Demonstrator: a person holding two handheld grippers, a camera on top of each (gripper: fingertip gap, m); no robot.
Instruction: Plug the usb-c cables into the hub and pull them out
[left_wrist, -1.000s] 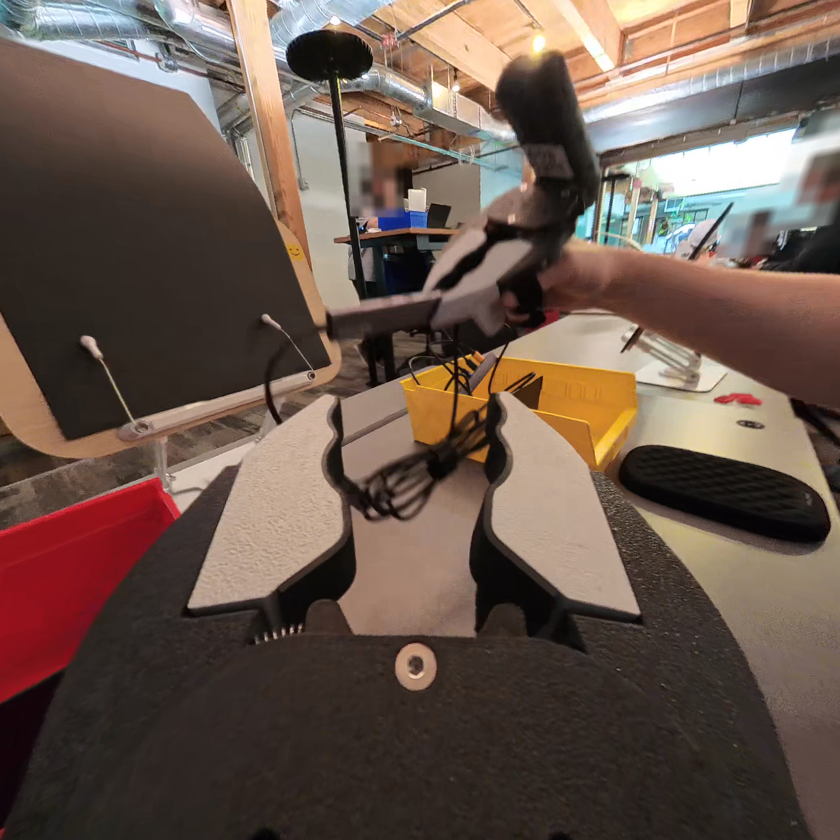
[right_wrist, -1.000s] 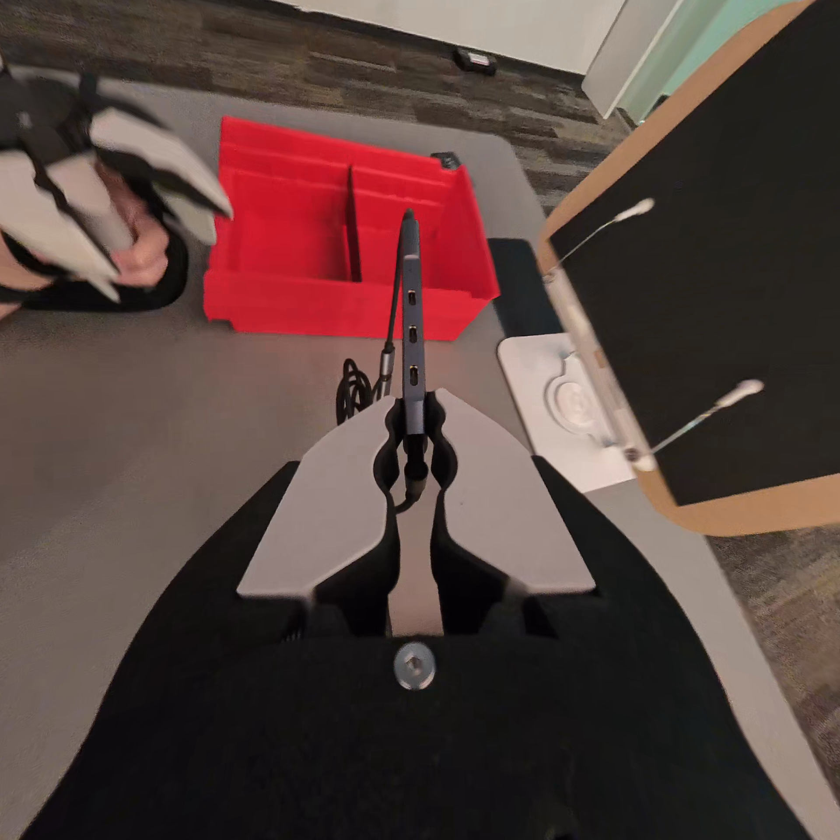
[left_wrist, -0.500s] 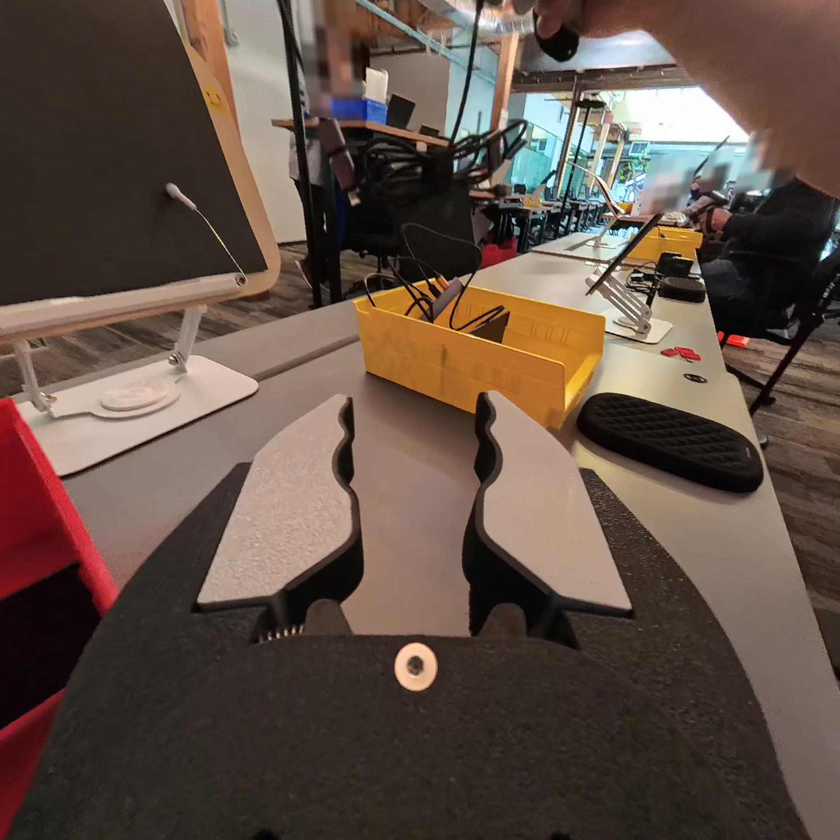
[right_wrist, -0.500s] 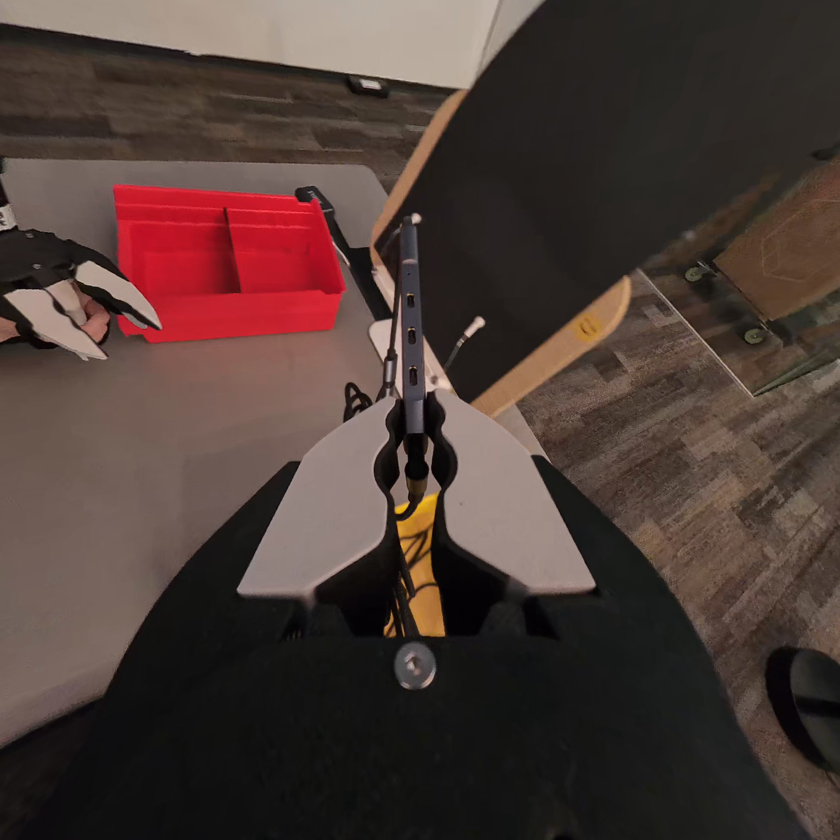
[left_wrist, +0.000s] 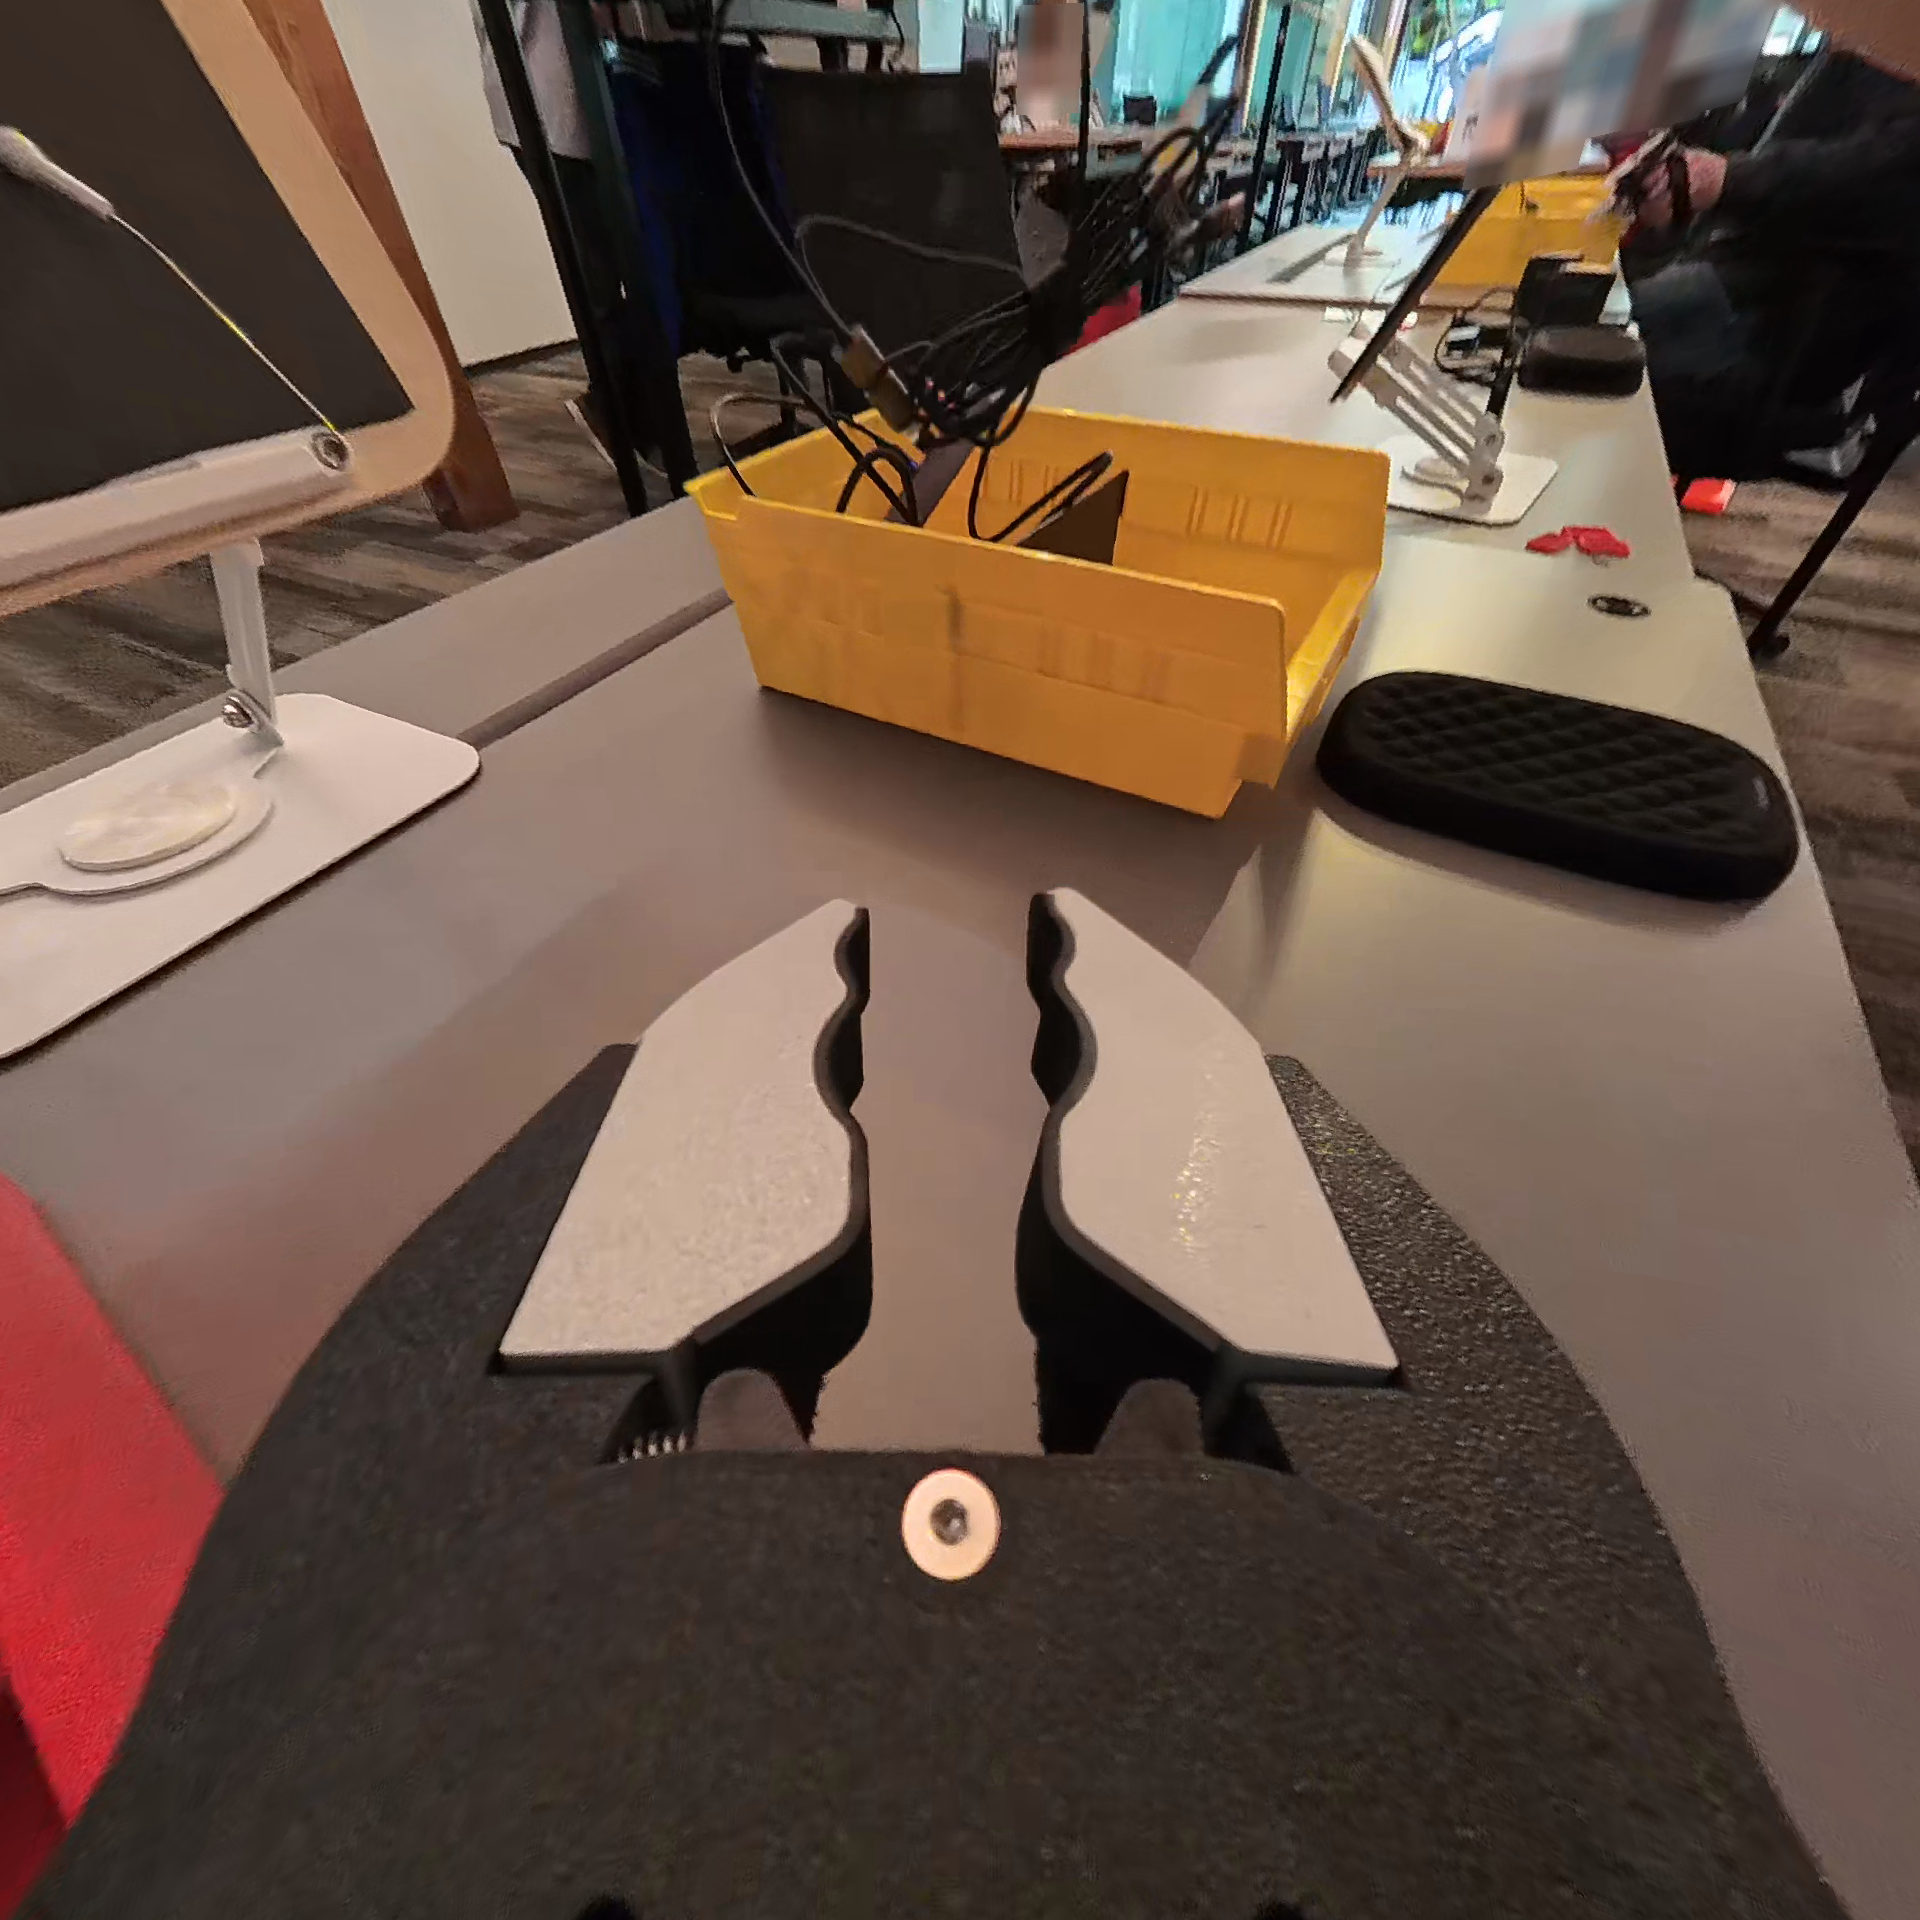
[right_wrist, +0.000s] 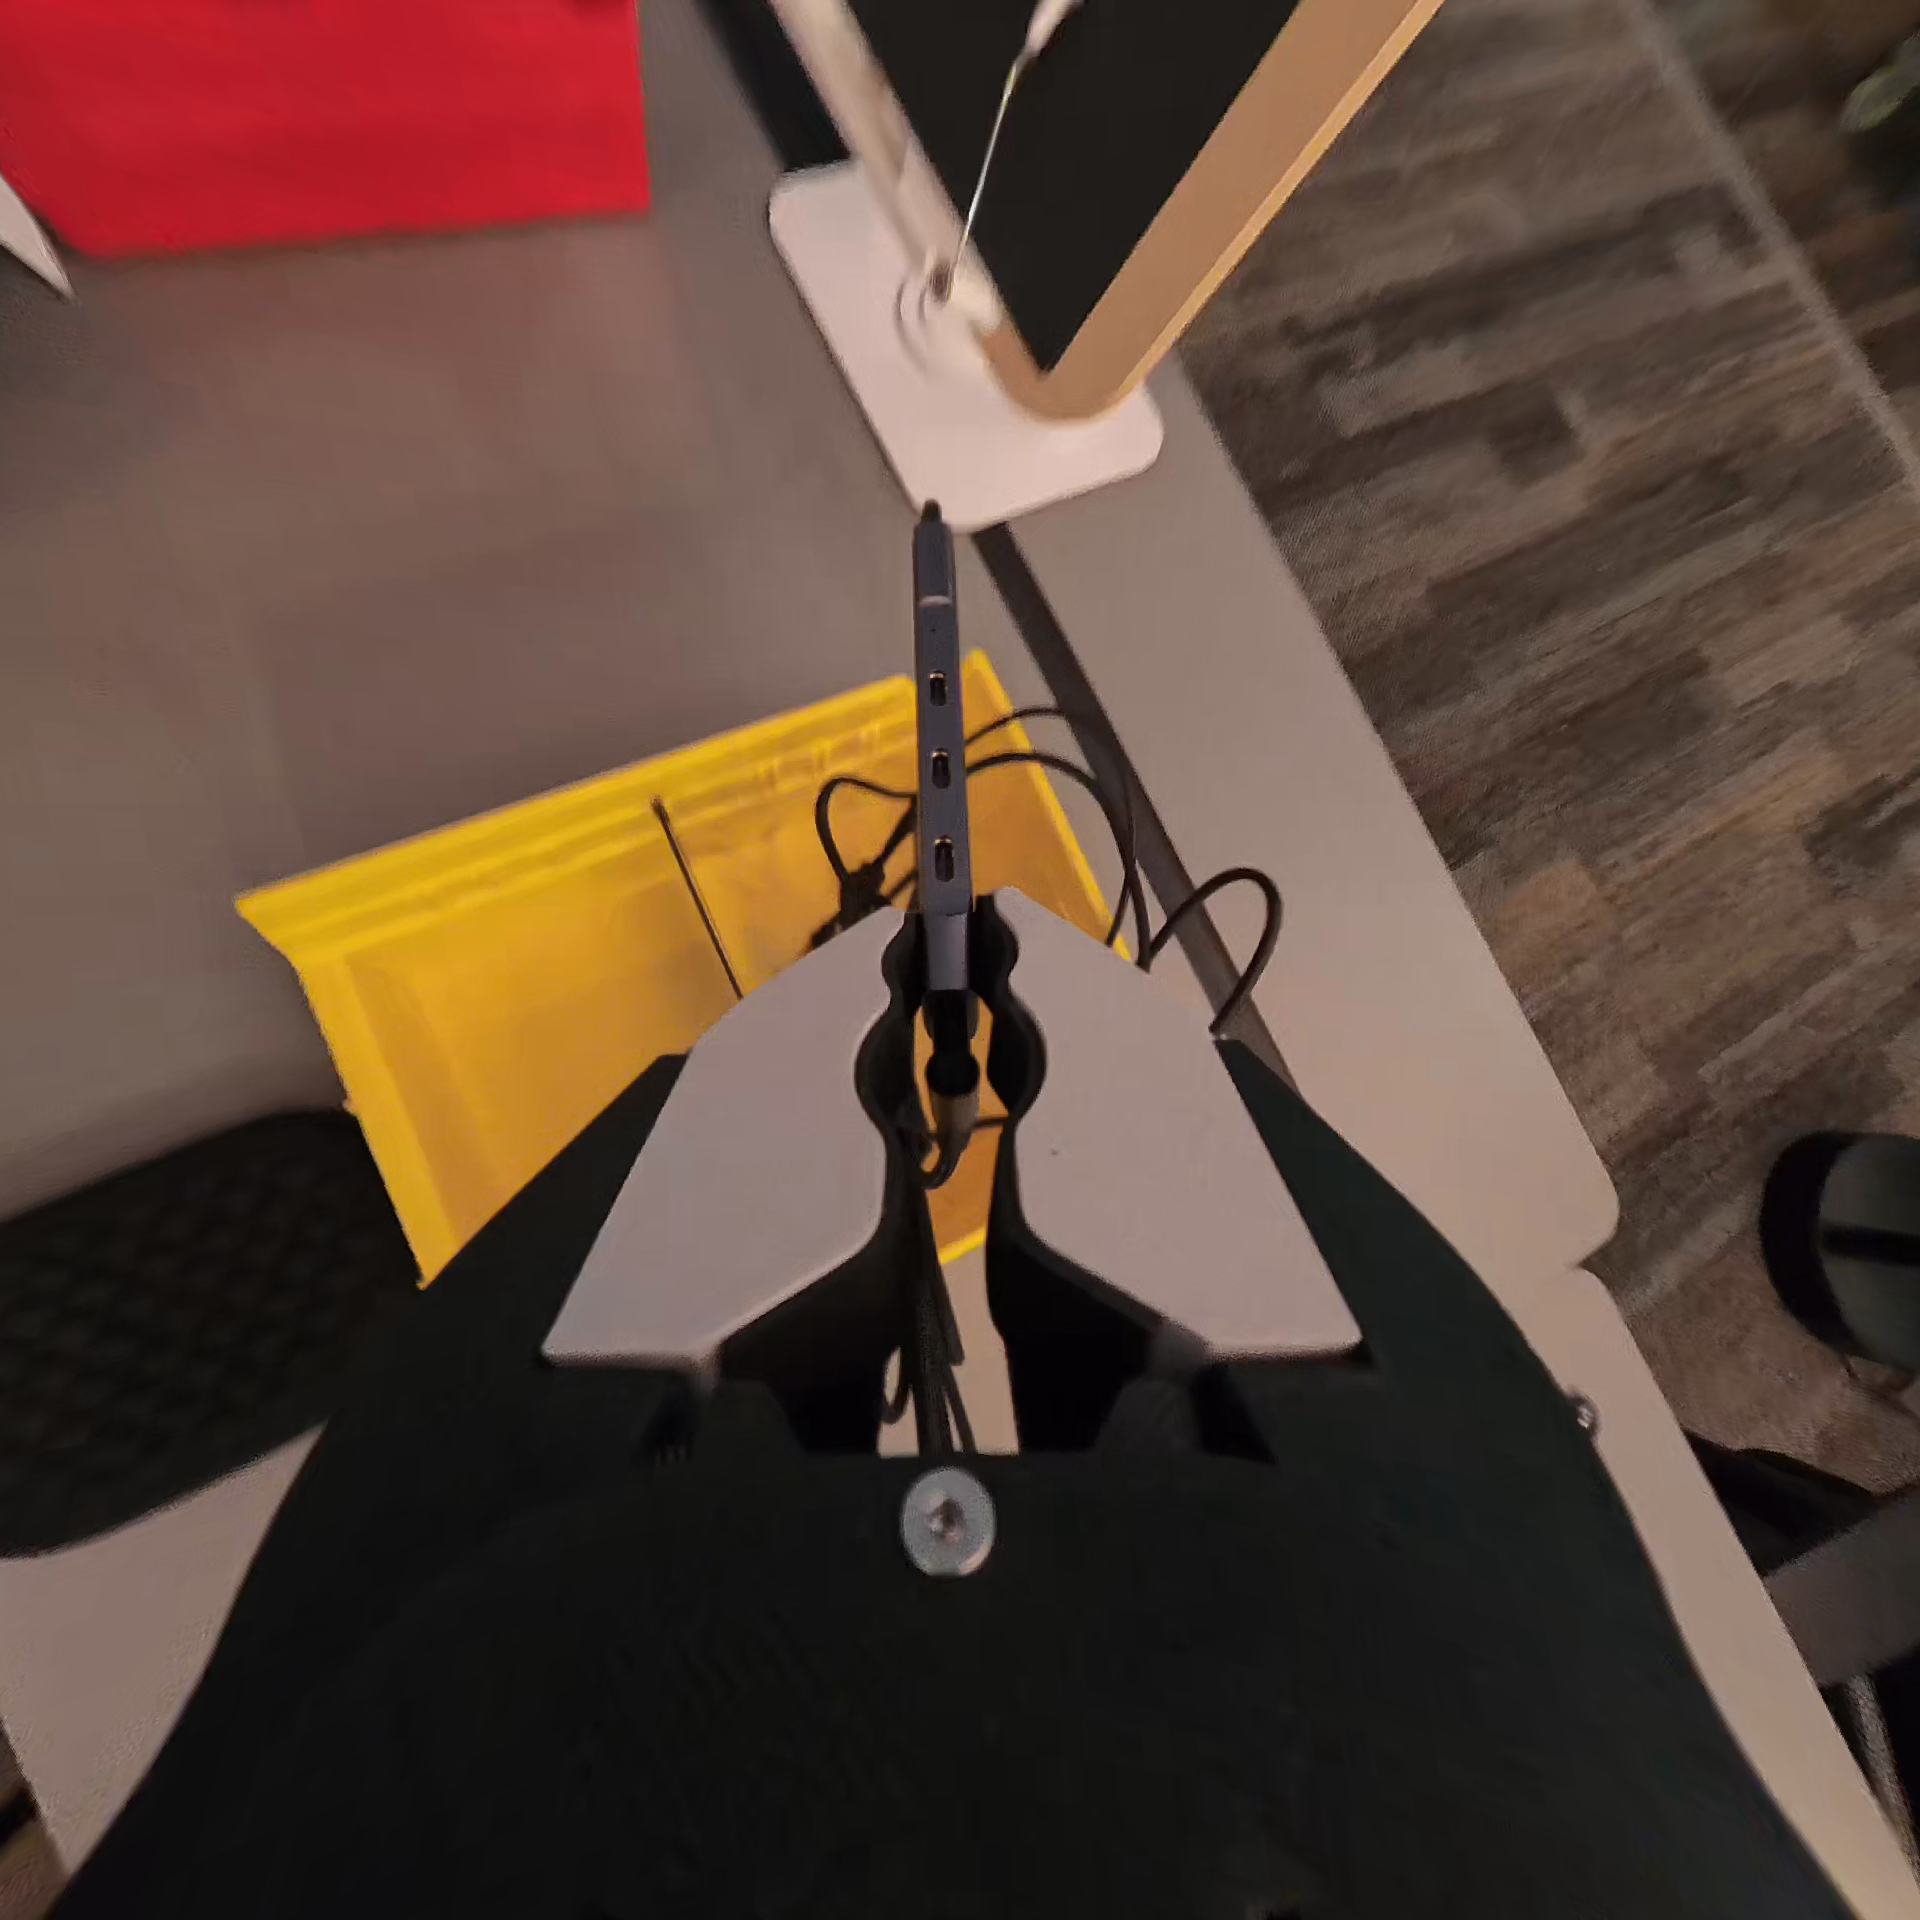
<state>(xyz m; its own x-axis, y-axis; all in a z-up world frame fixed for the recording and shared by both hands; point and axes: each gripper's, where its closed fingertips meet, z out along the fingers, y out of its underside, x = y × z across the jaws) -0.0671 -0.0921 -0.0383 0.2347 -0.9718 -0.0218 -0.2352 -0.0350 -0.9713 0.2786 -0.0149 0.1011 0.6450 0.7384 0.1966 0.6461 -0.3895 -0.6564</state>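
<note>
My right gripper (right_wrist: 945, 904) is shut on the near end of a slim grey hub (right_wrist: 938, 769). The hub points forward with three ports showing and hangs above the yellow bin (right_wrist: 520, 966). Black cables (right_wrist: 862, 862) lie in that bin, and one loops over its far rim. My left gripper (left_wrist: 948, 914) is open and empty, low over the grey table. It faces the yellow bin (left_wrist: 997, 665). A bundle of black cable (left_wrist: 997, 343) dangles above the bin in the left wrist view.
A black wrist rest (left_wrist: 1558, 779) lies right of the bin. A white stand base (left_wrist: 208, 810) carries a tilted black board at the left. A red bin (right_wrist: 312, 125) sits beyond, and its edge shows by my left gripper (left_wrist: 73, 1455). The table edge runs along the right (right_wrist: 1351, 935). Tip to tip, the grippers are about 40 cm apart.
My right gripper has carried the hub from near the red bin to above the yellow bin. My left gripper has dropped low over the table and its jaws have narrowed a little.
</note>
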